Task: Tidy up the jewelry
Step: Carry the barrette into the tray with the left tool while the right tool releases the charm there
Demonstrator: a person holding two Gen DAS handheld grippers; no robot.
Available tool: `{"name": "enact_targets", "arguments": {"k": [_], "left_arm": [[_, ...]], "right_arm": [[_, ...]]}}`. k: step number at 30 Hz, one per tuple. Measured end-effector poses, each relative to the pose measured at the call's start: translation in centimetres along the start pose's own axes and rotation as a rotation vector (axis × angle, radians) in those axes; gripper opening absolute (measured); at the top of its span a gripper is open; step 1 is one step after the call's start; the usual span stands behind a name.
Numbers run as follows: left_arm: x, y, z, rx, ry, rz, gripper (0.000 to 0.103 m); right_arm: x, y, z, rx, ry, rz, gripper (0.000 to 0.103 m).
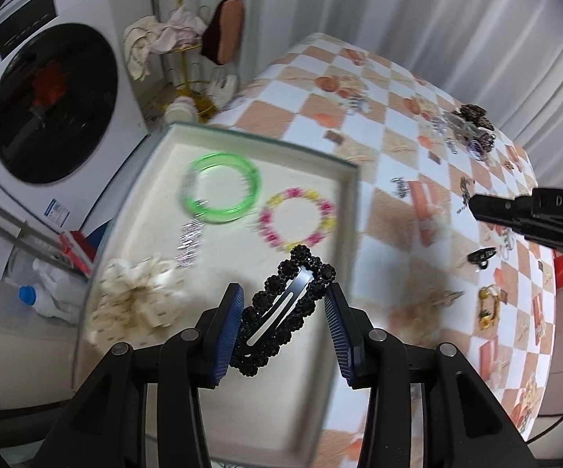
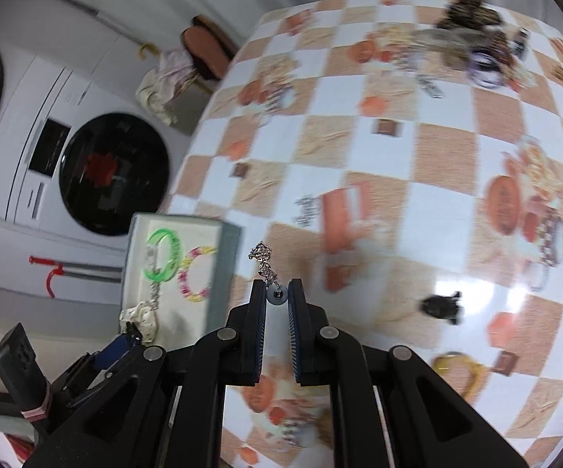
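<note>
A checkered worktop (image 2: 359, 97) carries scattered jewelry; a white washing machine (image 1: 47, 105) and white curtain stand beyond it. A jewelry heap (image 2: 476, 46) far ahead of the right fingers is blurred and cannot be itemised. The left gripper (image 1: 281, 312) is clamped on a black beaded hair clip (image 1: 285, 312), held over the cream tray (image 1: 211, 390), whose green bangle (image 1: 223, 187) and pink-yellow bracelet (image 1: 297, 214) lie ahead of the fingers. The right gripper (image 2: 277, 292) is pinched nearly together on a silver earring (image 2: 264, 259), beside the tray.
</note>
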State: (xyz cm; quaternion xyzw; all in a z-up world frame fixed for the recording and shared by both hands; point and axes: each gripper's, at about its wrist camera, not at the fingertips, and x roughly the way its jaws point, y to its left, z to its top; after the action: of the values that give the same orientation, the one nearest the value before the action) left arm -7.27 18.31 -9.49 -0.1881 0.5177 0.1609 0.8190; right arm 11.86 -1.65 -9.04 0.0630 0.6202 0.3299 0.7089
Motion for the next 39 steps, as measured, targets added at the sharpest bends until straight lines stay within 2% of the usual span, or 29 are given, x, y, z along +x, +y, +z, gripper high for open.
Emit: {"name": "enact_targets", "arguments": {"k": [7,11,16,26,39], "left_arm": [[0.1,4.4,-1.9,-0.053,0.025,0.04,0.048],[0.5,5.6,-3.0,-0.05,0.036,0.066,0.049],[1.5,6.6,-3.5,-0.056,0.044,0.097,0.049],[3.0,7.3,-3.9,-0.045,0.051,0.16,0.049],[3.7,6.5,-3.9,-0.025,0.068,0.2,0.05]], "right_arm": [[4.2,7.6,0.2,-0.122,0.046,0.024,0.012],[7.1,11.6,0.2,-0.192,0.077,0.021,0.012],[10.3,14.7,0.4,-0.248,0.108,-0.01,0.012],[15.1,17.5,1.1,-0.279,0.143,-0.063,0.012],[18.0,17.7,0.9,-0.314,0.181,-0.171,0.013]]}}
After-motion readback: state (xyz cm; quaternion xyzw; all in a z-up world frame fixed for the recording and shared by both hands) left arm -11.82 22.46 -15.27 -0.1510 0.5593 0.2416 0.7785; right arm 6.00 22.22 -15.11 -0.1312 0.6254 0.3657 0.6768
